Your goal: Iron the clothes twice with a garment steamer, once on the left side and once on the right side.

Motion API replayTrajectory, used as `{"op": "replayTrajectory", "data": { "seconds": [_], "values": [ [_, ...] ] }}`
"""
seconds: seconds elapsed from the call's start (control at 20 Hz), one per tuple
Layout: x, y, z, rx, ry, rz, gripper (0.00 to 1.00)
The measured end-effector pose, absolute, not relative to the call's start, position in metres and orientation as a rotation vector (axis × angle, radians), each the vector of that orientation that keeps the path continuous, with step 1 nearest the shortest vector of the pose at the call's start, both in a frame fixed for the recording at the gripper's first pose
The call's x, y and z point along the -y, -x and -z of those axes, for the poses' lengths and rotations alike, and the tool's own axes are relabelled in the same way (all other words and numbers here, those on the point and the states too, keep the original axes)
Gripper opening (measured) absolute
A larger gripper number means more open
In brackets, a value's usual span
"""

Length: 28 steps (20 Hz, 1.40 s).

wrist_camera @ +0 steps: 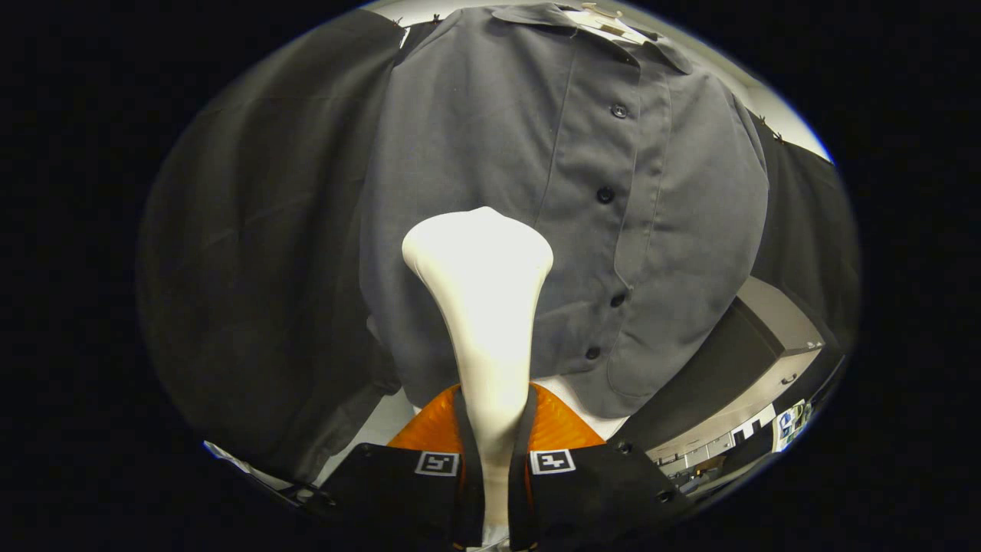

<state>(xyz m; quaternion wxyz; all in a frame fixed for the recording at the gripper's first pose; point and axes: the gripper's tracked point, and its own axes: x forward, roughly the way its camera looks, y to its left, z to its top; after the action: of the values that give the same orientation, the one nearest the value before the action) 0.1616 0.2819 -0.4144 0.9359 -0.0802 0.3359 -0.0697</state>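
1. Gripper view looks forward along the gripper (495, 460), whose two fingers are clamped on the narrow handle of a white garment steamer (483, 307), one finger pressing on each side of it.
2. From that pinch the steamer rises away from the fingers, its handle widening into a broad, rounded head at the far end.
3. The steamer head stands in front of a grey button-front shirt (475, 153) that hangs upright just beyond it, before the lower middle of the shirt's left front panel; whether the head touches the cloth cannot be told.
4. To the right of the steamer head runs the shirt's placket, with a row of dark buttons (605, 195) going down it at a slight slant.
5. The shirt's collar (590, 27) is at the far top, with a pale hanger piece showing at the neck.
6. The right front panel of the shirt hangs loose with soft folds, and its hem curves round near the bottom right.
7. Dark cloth hangs behind the shirt on the left and on the right.
8. Far off at the lower right stands a pale cabinet (774, 337) with a light top.
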Motion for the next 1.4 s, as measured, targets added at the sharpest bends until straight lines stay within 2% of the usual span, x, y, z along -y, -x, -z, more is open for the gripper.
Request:
{"op": "replayTrajectory", "data": {
  "seconds": [0.35,0.65,0.95,1.4],
  "values": [
    [-0.284,-0.135,0.439,-0.739,0.169,0.142,0.20],
    [-0.284,-0.109,0.402,-0.662,0.172,0.140,0.20],
    [-0.281,-0.104,0.297,-0.494,0.191,0.164,0.20],
    [-0.268,-0.078,0.078,-0.160,0.186,0.228,0.20]
  ]
}}
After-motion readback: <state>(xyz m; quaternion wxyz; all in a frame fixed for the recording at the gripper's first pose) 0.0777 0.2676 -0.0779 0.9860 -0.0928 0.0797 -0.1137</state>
